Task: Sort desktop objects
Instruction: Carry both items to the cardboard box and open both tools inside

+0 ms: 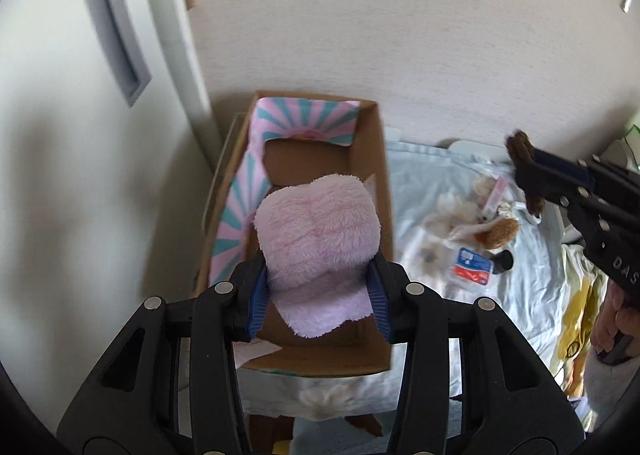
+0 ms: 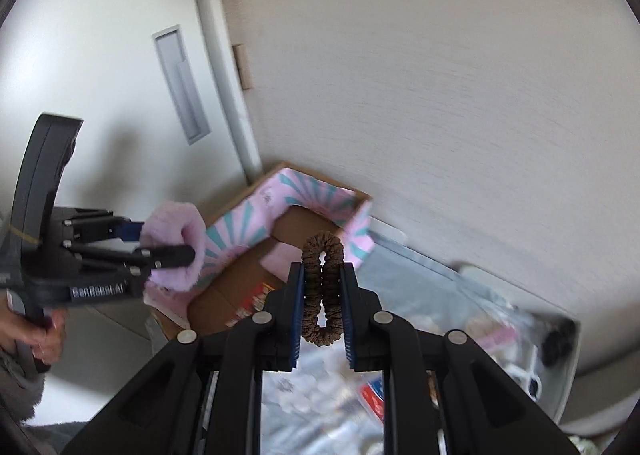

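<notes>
My left gripper (image 1: 318,267) is shut on a fluffy pink cloth (image 1: 316,231) and holds it above an open cardboard box (image 1: 372,159). A pink and teal striped item (image 1: 304,121) leans along the box's far and left walls. My right gripper (image 2: 322,275) is shut on a brown scrunchie (image 2: 322,291), squeezed flat between the blue pads, in the air beyond the box (image 2: 240,279). In the right wrist view the left gripper (image 2: 180,251) comes in from the left with the pink cloth (image 2: 172,223). The left wrist view shows the right gripper (image 1: 528,171) at the upper right with the scrunchie (image 1: 520,147).
A pale blue cloth (image 1: 432,175) covers the surface right of the box. On it lie small plush toys (image 1: 500,233), a blue and red packet (image 1: 472,267) and a black round thing (image 1: 506,261). A wall and a sliding door (image 1: 60,135) stand behind. A hand (image 2: 44,335) grips the left handle.
</notes>
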Demonstrator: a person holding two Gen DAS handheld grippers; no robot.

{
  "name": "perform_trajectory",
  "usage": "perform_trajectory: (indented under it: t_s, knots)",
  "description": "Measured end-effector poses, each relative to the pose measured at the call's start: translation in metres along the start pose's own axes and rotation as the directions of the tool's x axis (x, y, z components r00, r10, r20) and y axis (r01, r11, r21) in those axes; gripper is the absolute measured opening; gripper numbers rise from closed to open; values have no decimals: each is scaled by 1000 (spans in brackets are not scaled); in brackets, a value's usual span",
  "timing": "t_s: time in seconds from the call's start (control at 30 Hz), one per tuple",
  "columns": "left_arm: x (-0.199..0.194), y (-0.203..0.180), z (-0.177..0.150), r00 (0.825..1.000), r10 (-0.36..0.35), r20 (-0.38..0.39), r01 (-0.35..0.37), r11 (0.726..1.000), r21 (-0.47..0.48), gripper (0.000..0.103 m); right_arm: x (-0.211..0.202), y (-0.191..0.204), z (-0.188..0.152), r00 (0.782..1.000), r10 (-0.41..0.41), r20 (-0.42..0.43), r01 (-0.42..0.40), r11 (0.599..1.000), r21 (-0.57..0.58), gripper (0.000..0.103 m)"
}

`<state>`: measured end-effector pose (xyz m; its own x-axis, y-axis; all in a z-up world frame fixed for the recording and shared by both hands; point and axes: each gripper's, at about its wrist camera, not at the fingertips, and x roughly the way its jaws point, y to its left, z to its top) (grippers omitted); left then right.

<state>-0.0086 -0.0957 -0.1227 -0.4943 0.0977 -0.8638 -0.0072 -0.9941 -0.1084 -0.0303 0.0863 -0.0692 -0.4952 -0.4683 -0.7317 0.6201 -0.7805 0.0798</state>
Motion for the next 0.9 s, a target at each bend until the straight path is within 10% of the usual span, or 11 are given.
perform_trajectory:
  t_s: [0.37,0.67,0.77,0.8,0.83,0.9]
  knots:
    - [52,22,-26,994,-23,-108,22,1000,-11,39,126,55,36,978,63,-196,-70,997,-25,16]
    - [64,33,-30,990,-33,-136,30,999,-25,40,147,63,39,969,70,-237,-79,997,-27,16]
    - [62,36,-29,990,-55,-132,49,998,-46,68,151,63,41,965,53,-257,-62,998,-26,24]
    - [63,35,-28,988,-71,-135,64,996,-56,95,153,63,43,963,31,-268,-38,999,-22,42]
    - [61,34,-27,989,-87,-122,80,995,-59,103,154,61,44,961,4,-275,-9,1000,-18,59]
    - [53,33,-27,991,-104,-86,99,993,-58,103,148,56,45,968,21,-251,-18,1000,14,63]
